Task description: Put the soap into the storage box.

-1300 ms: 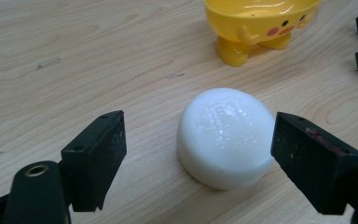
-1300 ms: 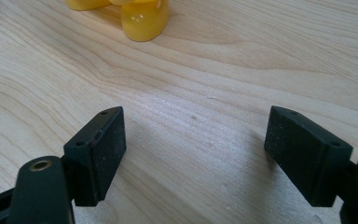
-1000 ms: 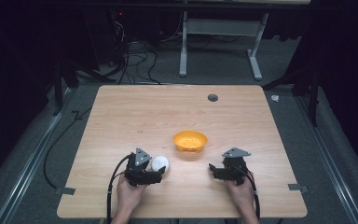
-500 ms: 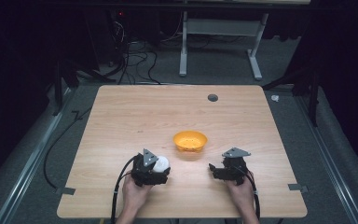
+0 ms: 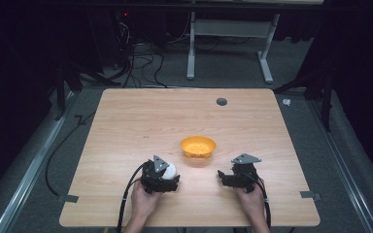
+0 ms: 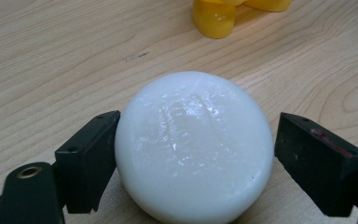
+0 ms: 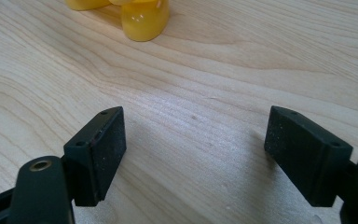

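A white, glossy ball (image 6: 193,144) rests on the wooden table (image 5: 175,116), just left of a yellow bowl (image 5: 198,145). In the high view the ball (image 5: 169,170) sits at the tip of my left gripper (image 5: 168,174). In the left gripper view my left gripper (image 6: 196,158) is open around the ball: one jaw touches its side, the other stands a sliver away. My right gripper (image 5: 223,175) lies on the table right of the bowl. Seen close up, my right gripper (image 7: 193,149) is open with bare wood between its jaws. The bowl's foot (image 7: 144,18) is ahead.
A grey round hole (image 5: 221,101) lies near the table's far edge. Tape tabs (image 5: 307,195) mark the near corners. Cables (image 5: 141,63) and a white table frame (image 5: 267,53) stand on the floor beyond. A hand holds each gripper near the front edge.
My left gripper has slid right and forward, so the white ball now sits between its jaws instead of beside it. The right gripper has stayed put.
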Motion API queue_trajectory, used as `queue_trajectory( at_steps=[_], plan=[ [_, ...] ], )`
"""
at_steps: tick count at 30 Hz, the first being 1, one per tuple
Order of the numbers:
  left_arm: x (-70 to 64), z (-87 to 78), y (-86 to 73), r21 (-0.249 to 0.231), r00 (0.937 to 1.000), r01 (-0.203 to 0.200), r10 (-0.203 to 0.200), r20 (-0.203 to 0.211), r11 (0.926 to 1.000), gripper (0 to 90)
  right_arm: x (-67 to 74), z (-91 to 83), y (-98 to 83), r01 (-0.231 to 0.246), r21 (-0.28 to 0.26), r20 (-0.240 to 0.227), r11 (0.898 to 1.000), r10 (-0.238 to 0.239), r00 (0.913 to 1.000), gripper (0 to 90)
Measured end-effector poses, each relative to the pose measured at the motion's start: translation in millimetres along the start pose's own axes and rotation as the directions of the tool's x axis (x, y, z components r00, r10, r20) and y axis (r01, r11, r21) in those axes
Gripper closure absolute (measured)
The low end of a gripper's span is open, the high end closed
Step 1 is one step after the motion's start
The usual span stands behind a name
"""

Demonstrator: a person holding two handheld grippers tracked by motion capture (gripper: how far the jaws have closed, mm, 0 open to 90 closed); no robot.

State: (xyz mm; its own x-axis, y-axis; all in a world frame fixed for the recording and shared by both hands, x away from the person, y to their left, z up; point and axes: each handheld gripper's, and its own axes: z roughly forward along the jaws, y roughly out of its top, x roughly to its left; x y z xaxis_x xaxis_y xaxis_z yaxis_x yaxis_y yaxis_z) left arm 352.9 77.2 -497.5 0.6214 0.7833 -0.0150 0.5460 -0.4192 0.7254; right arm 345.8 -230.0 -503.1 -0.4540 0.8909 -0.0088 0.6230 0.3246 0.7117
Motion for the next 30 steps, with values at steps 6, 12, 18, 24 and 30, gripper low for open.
queue_trajectory(
  at_steps=[6, 12, 18, 24, 30],
  plan=[
    [1.4, 5.2, -1.0, 0.029, 0.9997, -0.003, 0.004, -0.025, 0.9996, 17.8, 0.0, 0.0, 0.0, 0.0, 0.0, 0.0, 1.0, 0.0, 1.0, 21.5],
    [1.2, 5.7, -0.9, 0.014, 0.9998, -0.001, 0.001, -0.021, 0.9999, 24.2, 0.0, -0.1, -0.1, 0.0, 0.0, 0.0, 1.0, 0.0, 1.0, 21.5],
    [1.1, 5.3, -1.0, 0.011, 0.9997, -0.012, 0.012, -0.023, 0.9999, 24.6, -0.1, -0.1, -0.2, 0.001, -0.001, 0.0, 1.0, -0.001, 1.0, 21.5],
    [2.2, 4.1, -1.1, 0.014, 0.9994, -0.022, 0.022, -0.028, 0.9997, 24.7, -0.4, -0.1, -0.2, 0.0, -0.002, -0.001, 1.0, 0.0, 1.0, 21.6],
    [3.6, -1.3, -0.2, 0.002, 0.9998, -0.018, 0.018, -0.01, 0.9998, 24.7, -0.4, -0.2, -0.2, -0.004, -0.001, -0.003, 1.0, 0.004, 1.0, 21.6]
  ],
)
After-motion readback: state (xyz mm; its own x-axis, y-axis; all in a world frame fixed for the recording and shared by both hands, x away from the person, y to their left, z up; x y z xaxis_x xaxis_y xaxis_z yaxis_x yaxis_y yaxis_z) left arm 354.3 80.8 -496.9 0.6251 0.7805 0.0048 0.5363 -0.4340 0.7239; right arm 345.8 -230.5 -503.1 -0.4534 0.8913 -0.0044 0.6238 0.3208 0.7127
